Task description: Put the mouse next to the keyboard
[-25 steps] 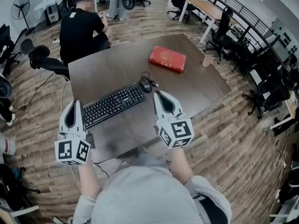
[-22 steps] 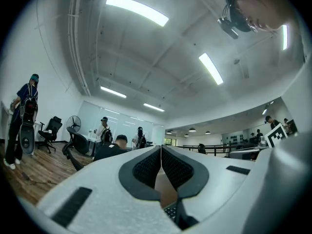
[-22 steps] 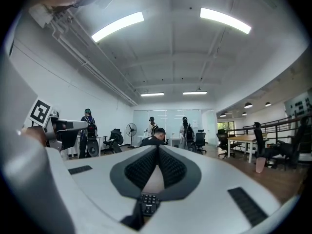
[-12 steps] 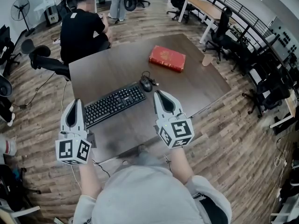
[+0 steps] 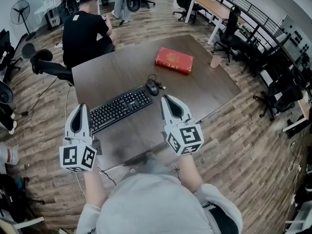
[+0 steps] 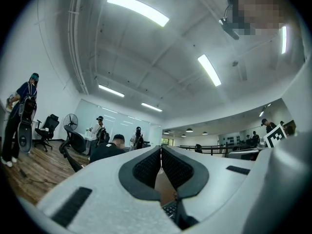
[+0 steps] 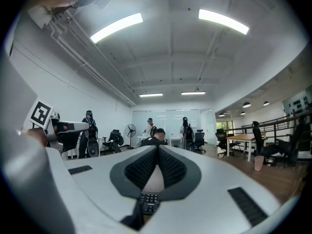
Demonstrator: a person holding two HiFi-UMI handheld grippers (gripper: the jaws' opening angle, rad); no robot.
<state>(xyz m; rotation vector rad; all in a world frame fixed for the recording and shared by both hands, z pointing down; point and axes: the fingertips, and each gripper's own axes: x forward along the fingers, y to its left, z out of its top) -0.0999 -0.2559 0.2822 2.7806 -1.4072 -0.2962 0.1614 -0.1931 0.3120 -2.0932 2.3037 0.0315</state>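
A black keyboard (image 5: 118, 109) lies slantwise on the dark brown table (image 5: 126, 69). Just past its right end sits a black corded mouse (image 5: 152, 87). My left gripper (image 5: 79, 106) hovers at the table's near left edge, left of the keyboard, jaws shut on nothing. My right gripper (image 5: 165, 97) is held right of the keyboard, a little short of the mouse, jaws shut and empty. In the left gripper view the pads (image 6: 146, 165) meet, with a sliver of keyboard (image 6: 170, 209) below them. In the right gripper view the pads (image 7: 168, 167) meet above a piece of keyboard (image 7: 149, 202).
A red book (image 5: 174, 60) lies at the table's far right. A person in black (image 5: 87, 28) sits at the far left corner. An office chair (image 5: 46, 62) stands left of the table, a paper cup (image 5: 216, 62) off its right side, more desks and chairs beyond.
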